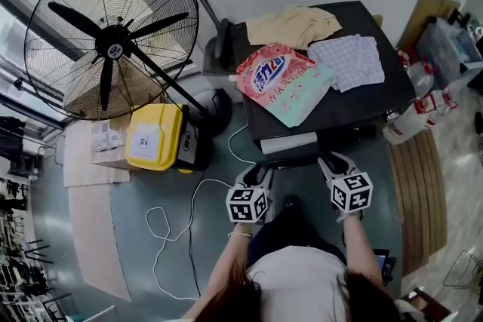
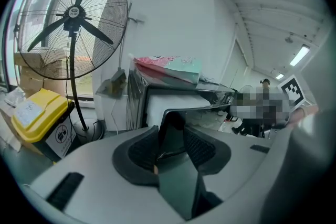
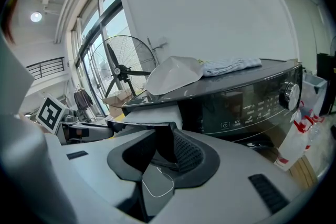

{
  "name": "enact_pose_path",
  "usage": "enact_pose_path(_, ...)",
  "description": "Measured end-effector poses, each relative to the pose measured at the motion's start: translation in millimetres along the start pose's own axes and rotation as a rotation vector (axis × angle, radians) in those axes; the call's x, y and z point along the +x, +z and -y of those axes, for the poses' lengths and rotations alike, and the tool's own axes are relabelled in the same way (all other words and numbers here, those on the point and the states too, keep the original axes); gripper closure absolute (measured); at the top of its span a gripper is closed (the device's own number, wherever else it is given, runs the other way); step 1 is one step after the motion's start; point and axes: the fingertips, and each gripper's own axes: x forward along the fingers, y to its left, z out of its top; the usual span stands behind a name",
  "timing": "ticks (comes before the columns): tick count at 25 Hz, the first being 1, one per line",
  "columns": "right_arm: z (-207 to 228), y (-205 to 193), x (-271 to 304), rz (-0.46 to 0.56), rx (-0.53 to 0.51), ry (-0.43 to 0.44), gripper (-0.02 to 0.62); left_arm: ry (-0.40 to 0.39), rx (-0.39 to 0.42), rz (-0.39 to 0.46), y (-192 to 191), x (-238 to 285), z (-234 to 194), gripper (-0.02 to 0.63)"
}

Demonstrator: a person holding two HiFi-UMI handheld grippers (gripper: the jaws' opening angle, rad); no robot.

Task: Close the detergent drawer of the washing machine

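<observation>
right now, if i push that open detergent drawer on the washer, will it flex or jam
The drawer looks like a stiff white plastic tray, so it should probably slide in as one piece. It sticks out wide from the washing machine front, so an off-centre push might make it bind; its middle seems safer.

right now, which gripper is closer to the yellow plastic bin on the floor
Left. The left gripper is to the right of the yellow plastic bin in the head view; the right gripper is farther right still.
</observation>
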Motion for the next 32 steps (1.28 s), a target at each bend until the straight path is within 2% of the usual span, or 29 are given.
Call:
enact_pose_path(16, 3, 10, 14, 0.001, 0.009, 0.004, 0.466, 0.015, -0.013, 0.002, 10, 10, -10, 0.443)
enact_pose_path(32, 6, 15, 19, 0.046, 0.042, -0.001, 0.460, 0.034, -0.039, 0.019, 17, 15, -13, 0.437)
